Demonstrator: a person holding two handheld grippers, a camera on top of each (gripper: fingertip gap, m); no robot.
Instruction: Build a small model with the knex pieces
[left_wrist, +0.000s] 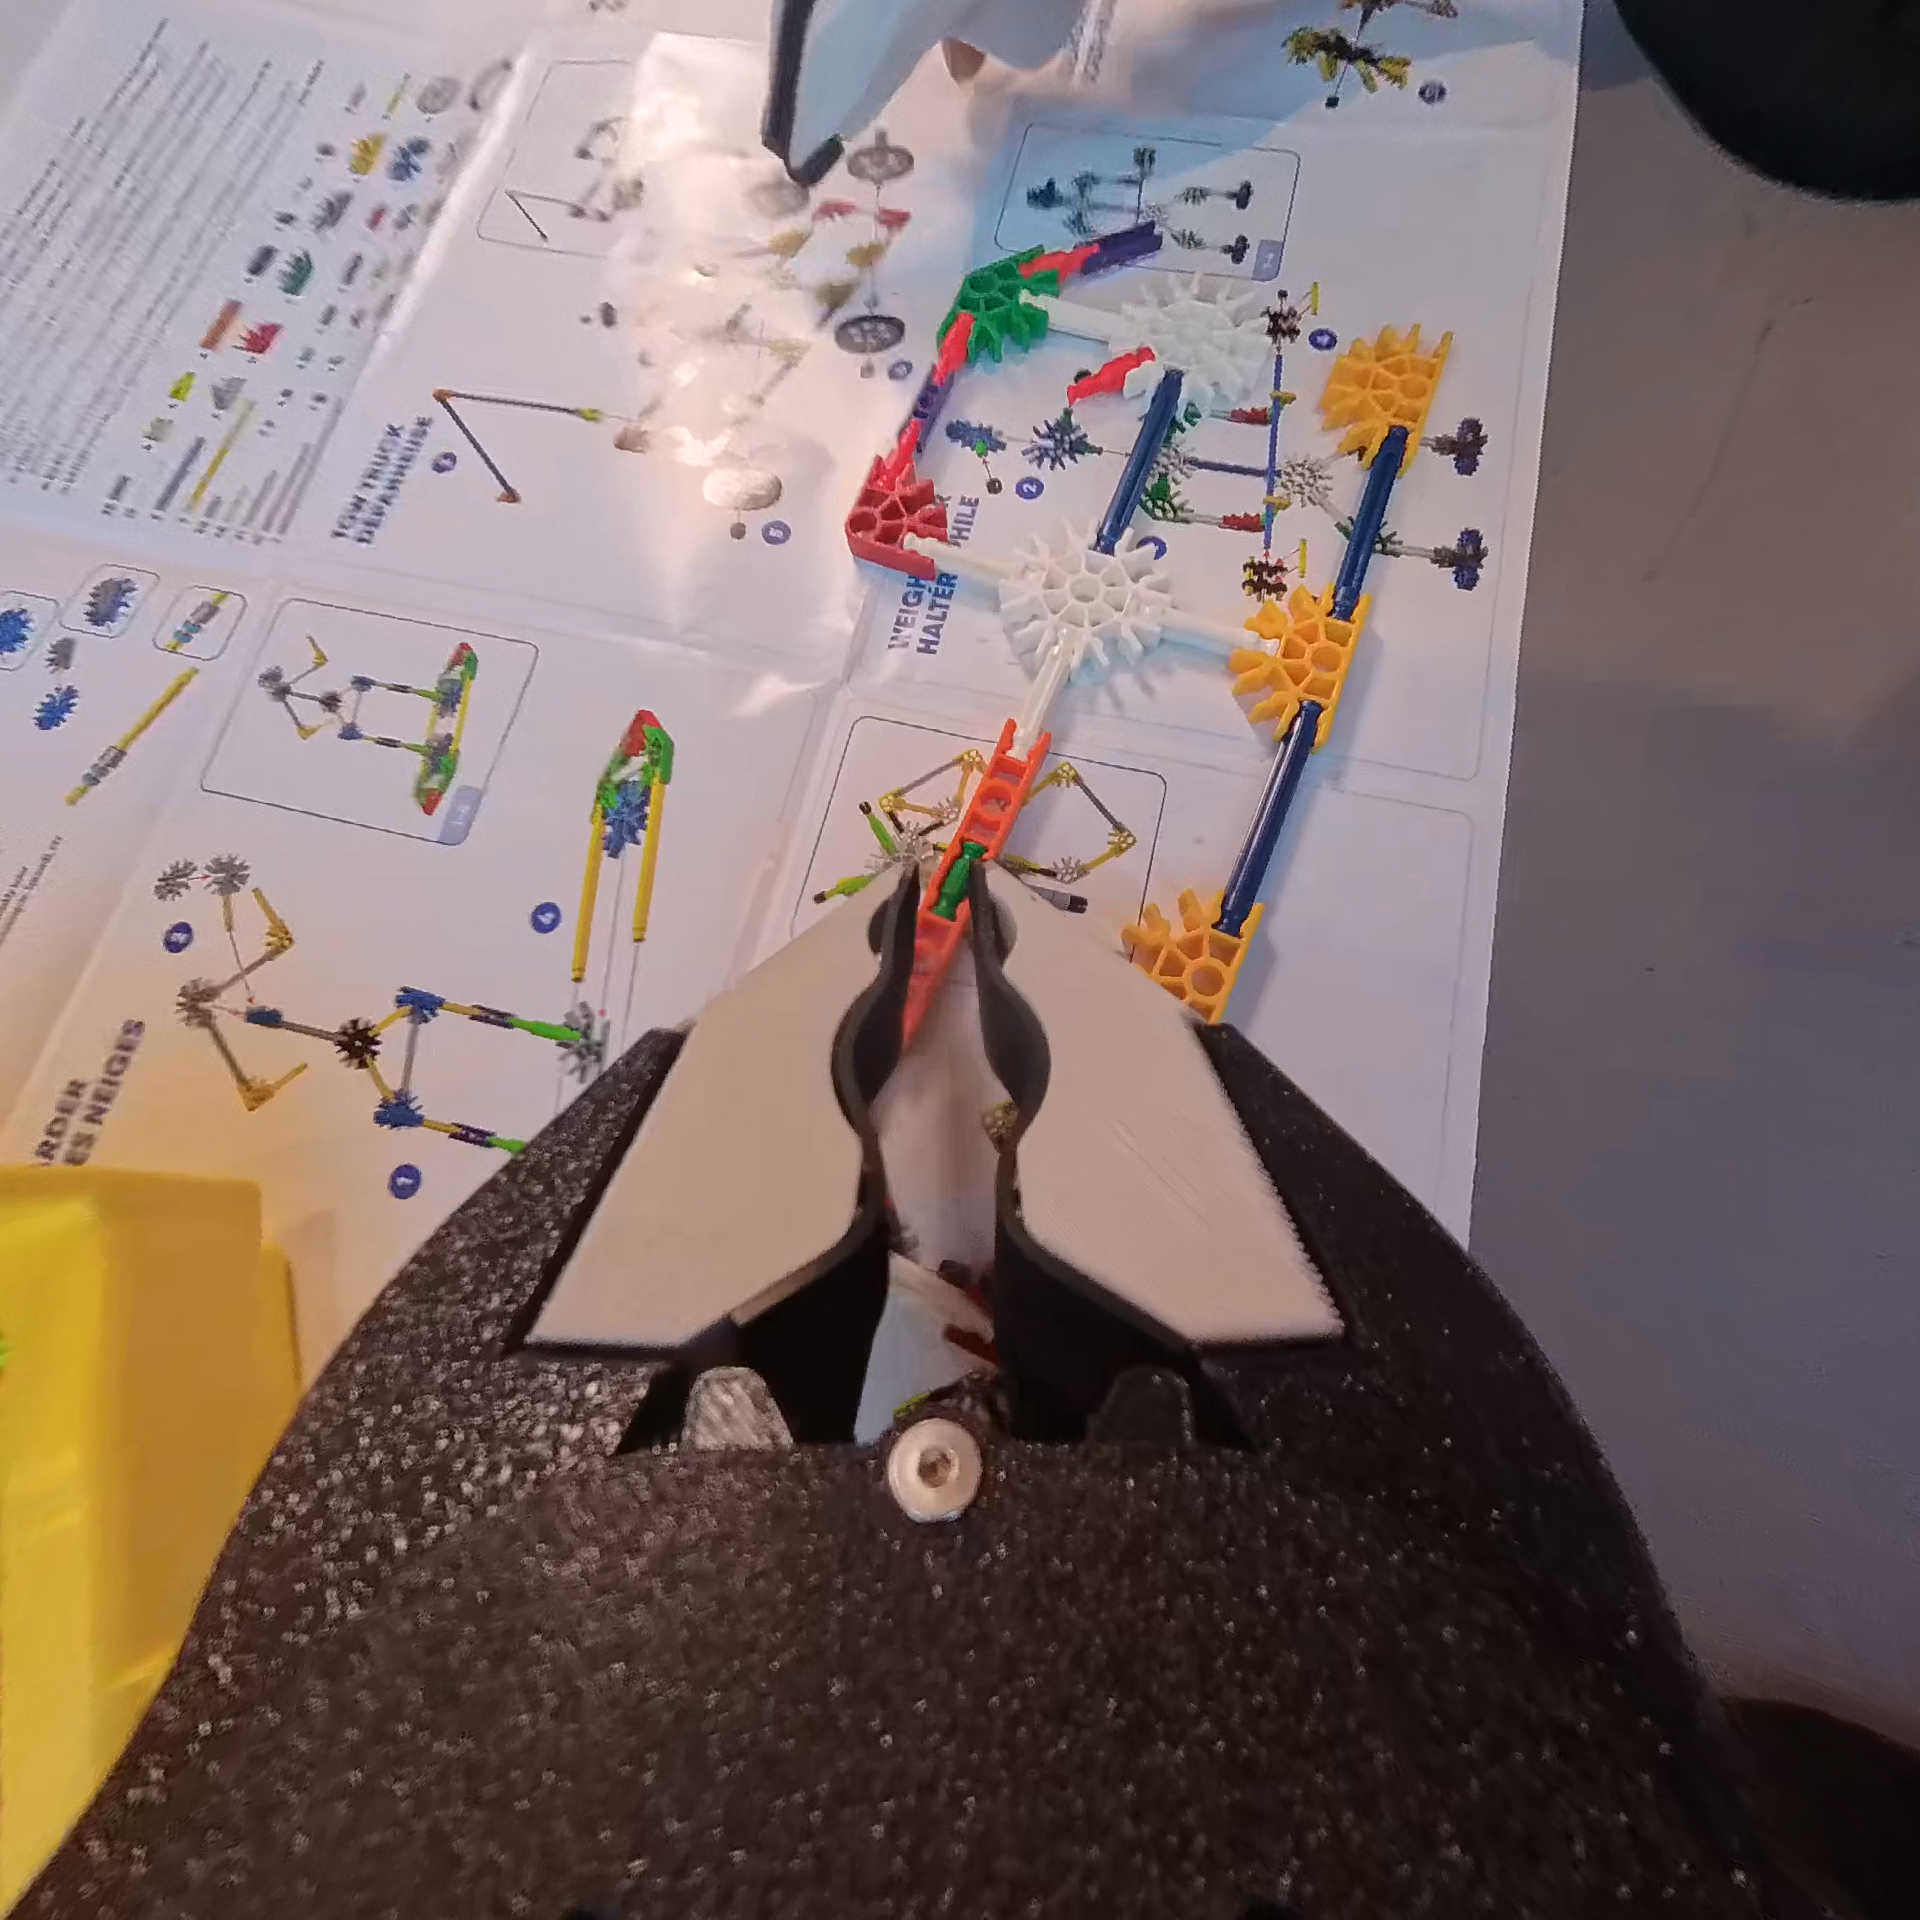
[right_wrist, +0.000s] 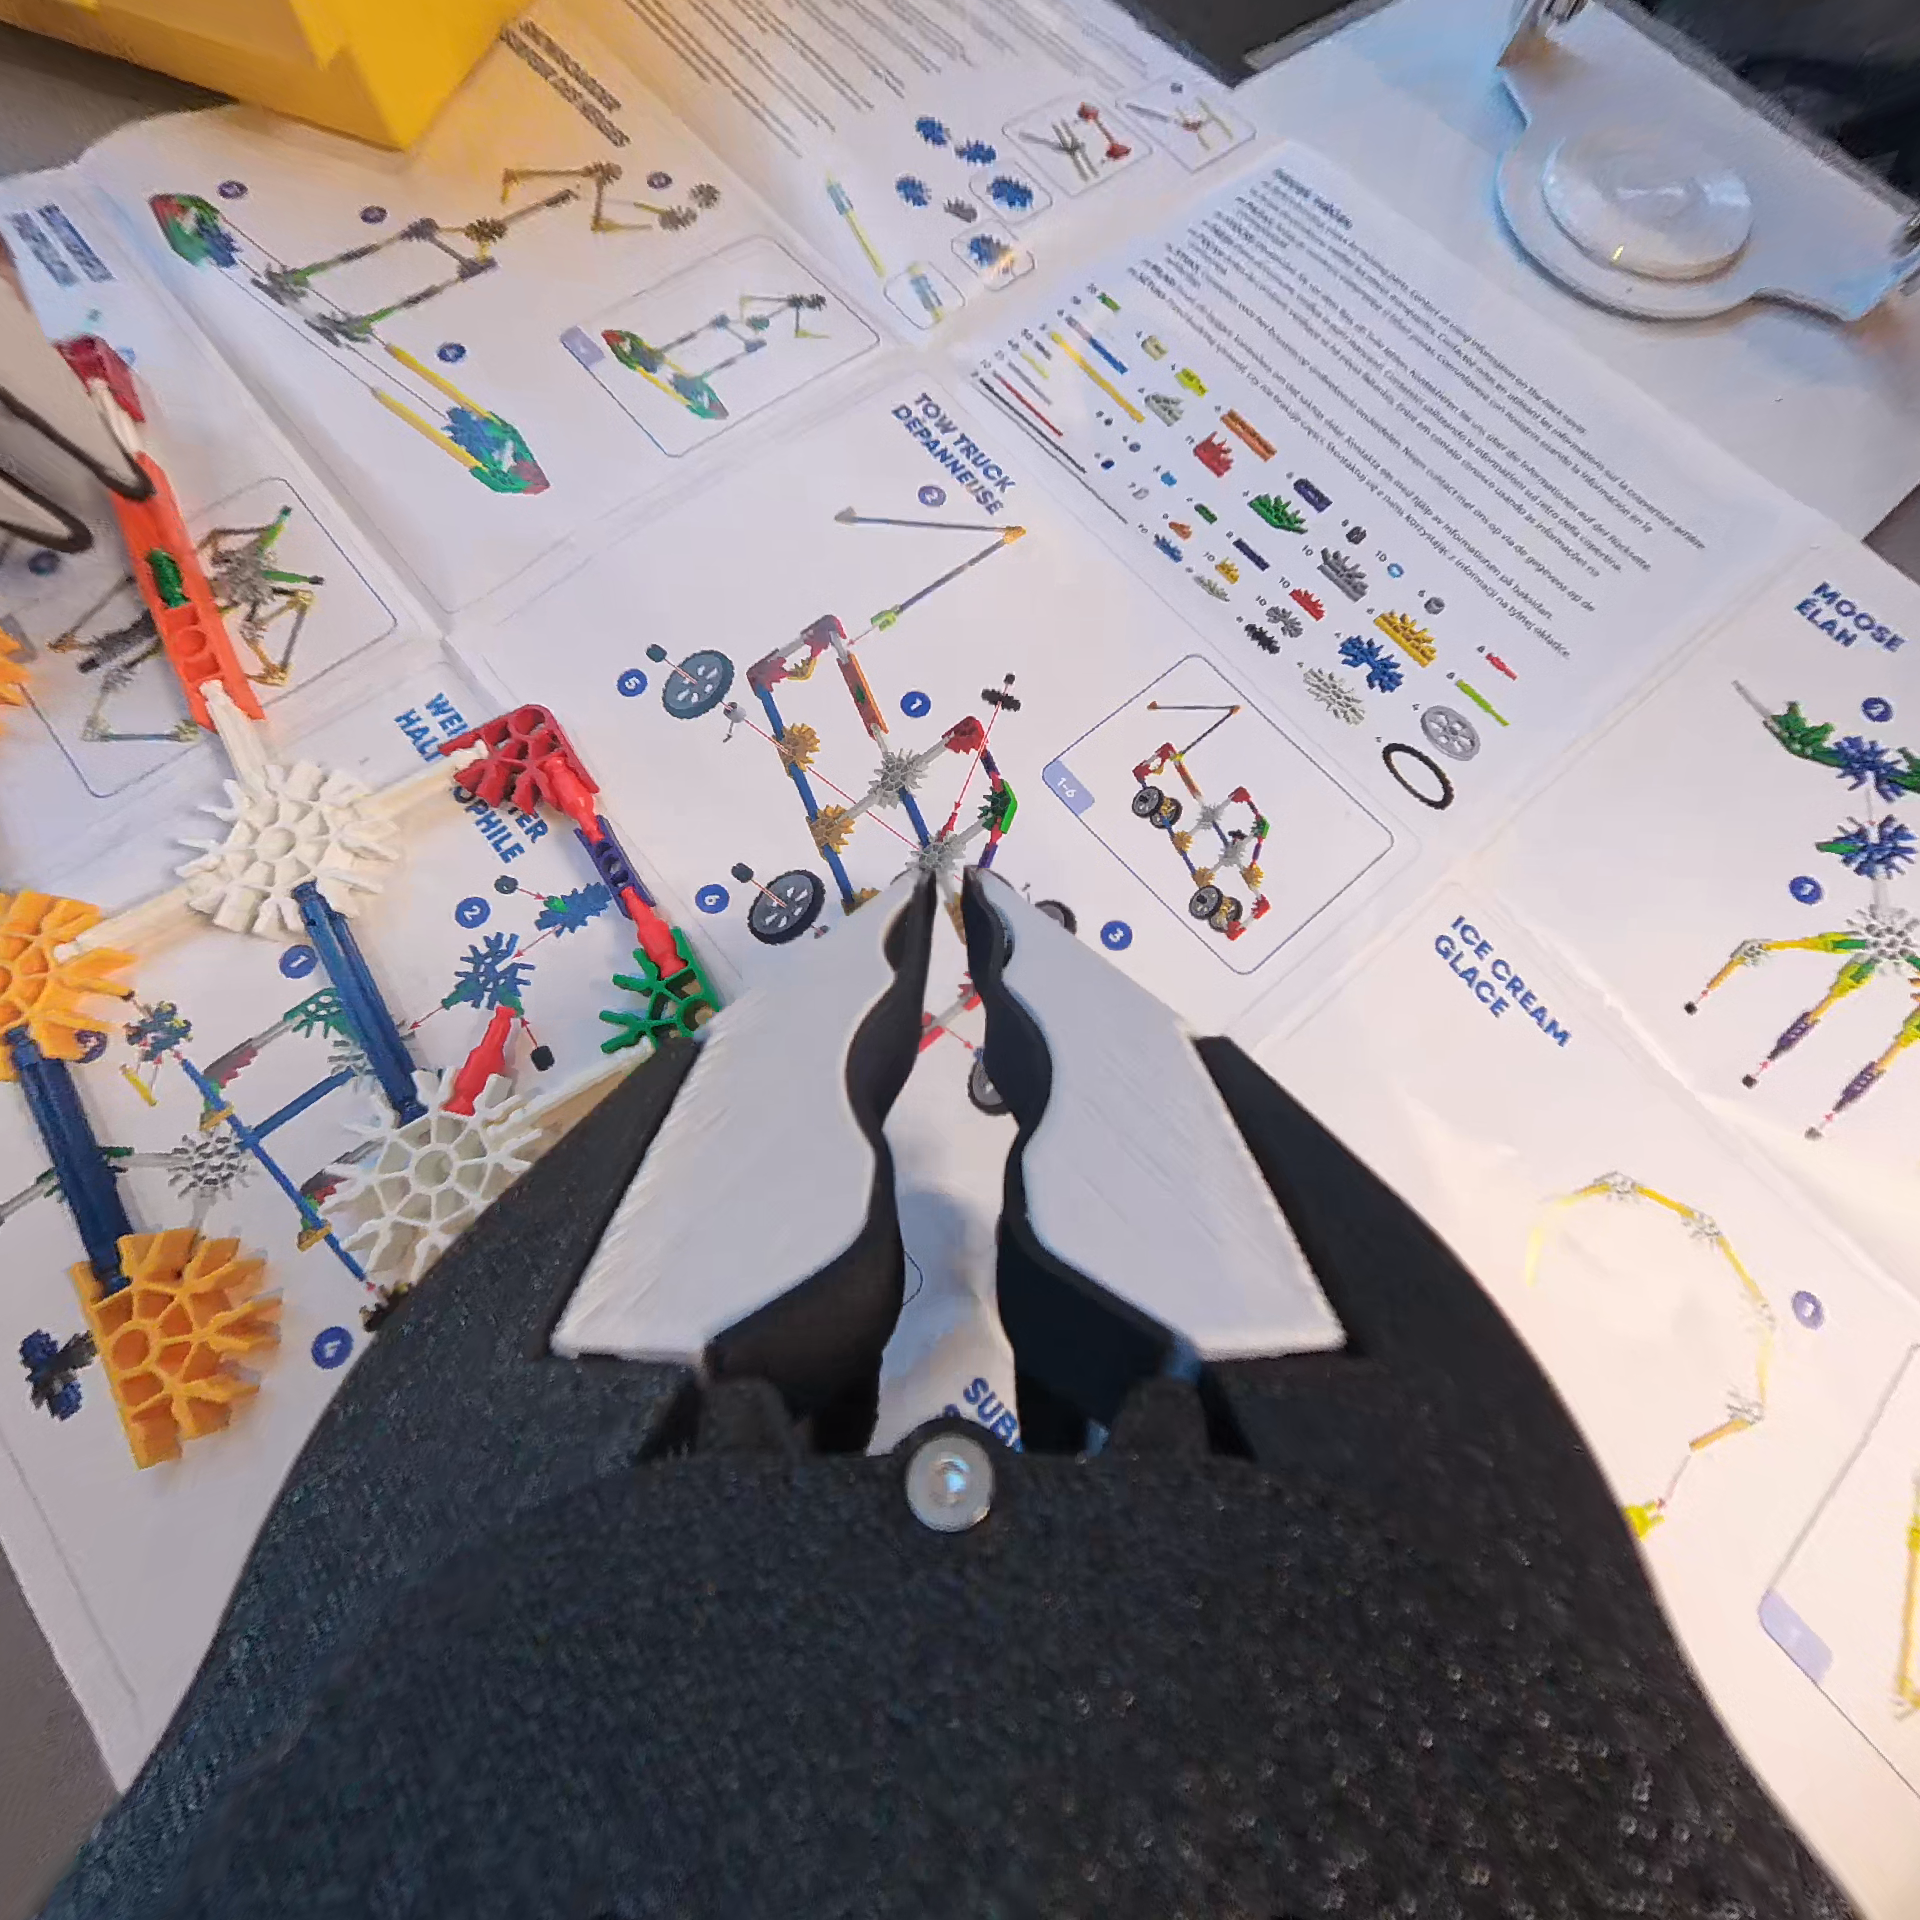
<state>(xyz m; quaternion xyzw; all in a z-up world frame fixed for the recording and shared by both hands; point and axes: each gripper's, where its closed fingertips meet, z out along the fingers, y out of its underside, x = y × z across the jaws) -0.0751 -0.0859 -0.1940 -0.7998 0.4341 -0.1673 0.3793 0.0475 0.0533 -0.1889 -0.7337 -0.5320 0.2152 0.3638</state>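
Left gripper (left_wrist: 943, 883): fingers closed on the orange connector (left_wrist: 982, 821), at the near end of the toy frame (left_wrist: 1195, 499);
Right gripper (right_wrist: 943, 883): fingers almost together, empty, over the instruction sheet (right_wrist: 1351, 1091) beside the frame;
Yellow box (left_wrist: 114, 1455): left of the frame.

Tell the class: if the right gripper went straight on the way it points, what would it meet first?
Probably the instruction sheet: the right gripper is empty, and no loose piece shows ahead.

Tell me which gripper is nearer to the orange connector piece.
Left. The left gripper is clamped on the orange connector, its jaws on either side. The right gripper hangs over the instruction sheet, well away from that piece and holding nothing.
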